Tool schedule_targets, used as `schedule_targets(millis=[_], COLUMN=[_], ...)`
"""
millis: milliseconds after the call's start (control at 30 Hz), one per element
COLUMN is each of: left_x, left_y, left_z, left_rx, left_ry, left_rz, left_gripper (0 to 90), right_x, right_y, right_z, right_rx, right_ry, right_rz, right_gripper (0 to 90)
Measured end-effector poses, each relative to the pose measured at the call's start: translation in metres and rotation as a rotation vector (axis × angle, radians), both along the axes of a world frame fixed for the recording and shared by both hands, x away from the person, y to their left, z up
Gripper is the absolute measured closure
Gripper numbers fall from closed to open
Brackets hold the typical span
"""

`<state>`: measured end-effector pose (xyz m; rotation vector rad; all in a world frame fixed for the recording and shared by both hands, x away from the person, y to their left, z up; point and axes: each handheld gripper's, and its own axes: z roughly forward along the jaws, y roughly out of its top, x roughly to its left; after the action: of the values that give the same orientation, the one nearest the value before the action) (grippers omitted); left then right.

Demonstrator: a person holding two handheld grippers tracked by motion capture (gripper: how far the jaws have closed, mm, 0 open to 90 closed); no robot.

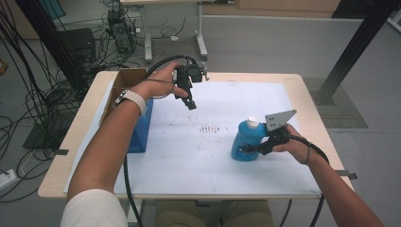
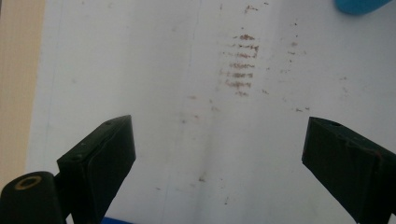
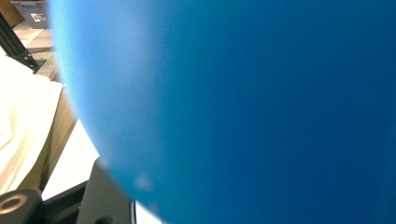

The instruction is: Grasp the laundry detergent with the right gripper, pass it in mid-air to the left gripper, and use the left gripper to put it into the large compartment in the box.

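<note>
The right gripper (image 1: 249, 149) clamps the blue bottle (image 1: 246, 140) low on its body to keep it upright, while the left gripper (image 1: 189, 97) hovers far left, jaws wide and empty, free to assist.

You see a blue bottle (image 1: 246, 142) of smooth, slightly glossy plastic with a white cap (image 1: 253, 122). The table (image 1: 302, 94) has a pale wood edge and a matt white top. The box (image 1: 125, 78) is plain brown cardboard.
</note>
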<state>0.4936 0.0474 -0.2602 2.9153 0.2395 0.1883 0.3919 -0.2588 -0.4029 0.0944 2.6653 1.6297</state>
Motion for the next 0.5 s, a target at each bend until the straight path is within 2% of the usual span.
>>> schedule_targets(millis=[500], left_x=[-0.0018], left_y=[-0.003], left_z=[-0.0001], left_rx=[0.006], left_ry=[-0.005], left_rz=[-0.005], left_gripper=[10.0], right_x=[0.0007], right_y=[0.0], right_z=[-0.0001], right_rx=[0.001], right_ry=[0.003], right_rz=[0.003], right_gripper=[43.6])
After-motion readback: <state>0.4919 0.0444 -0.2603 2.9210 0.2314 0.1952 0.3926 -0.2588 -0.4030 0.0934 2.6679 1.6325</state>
